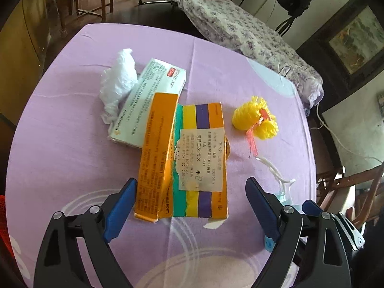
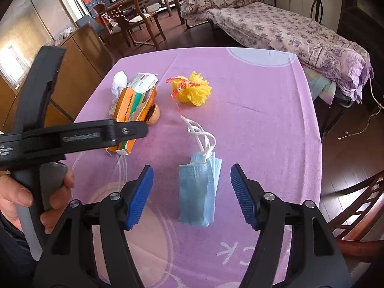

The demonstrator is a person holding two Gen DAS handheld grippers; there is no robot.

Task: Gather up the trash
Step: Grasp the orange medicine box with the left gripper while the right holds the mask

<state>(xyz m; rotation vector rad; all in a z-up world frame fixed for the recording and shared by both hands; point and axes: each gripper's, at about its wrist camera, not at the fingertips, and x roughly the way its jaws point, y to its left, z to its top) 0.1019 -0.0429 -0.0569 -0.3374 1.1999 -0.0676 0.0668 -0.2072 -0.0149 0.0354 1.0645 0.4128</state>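
Two targets: orange box [image 1: 182, 160] for the left gripper [image 1: 190, 206], folded blue mask [image 2: 199, 192] for the right gripper [image 2: 192, 194].
Orange box: lying flat on the purple tablecloth [image 1: 72, 156], near end reaching in between the left fingertips, side flap lifted, so likely empty and light.
Left fingers: spread wide, nothing held, blue pads [image 1: 121, 212] flanking the box's near corners; spacing looks chosen to clear the box's full width before a squeeze.
Blue mask: folded into a narrow strip, centred between the right fingers, long axis running away from them, white ear loops [image 2: 204, 136] trailing off beyond the tips.
Right fingers: also wide apart, empty, pads [image 2: 141, 196] level with the mask's middle; closing there would probably pinch the folded layers rather than the loose loops.
Beyond the left fingers: white medicine box [image 1: 148, 100] partly under the orange box's far end, crumpled white tissue [image 1: 117, 81] just beside it on the left.
Right of the orange box: yellow pom-pom [image 1: 255, 120] with pink ribbon, apart from both boxes.
Tucked under the orange box: small brown rounded piece [image 2: 153, 114], too hidden to name.
Stage, as a judgement: pre-grasp on both sides, nothing collected yet.
Risk: box flap catching on a pad, mask unfolding when lifted.
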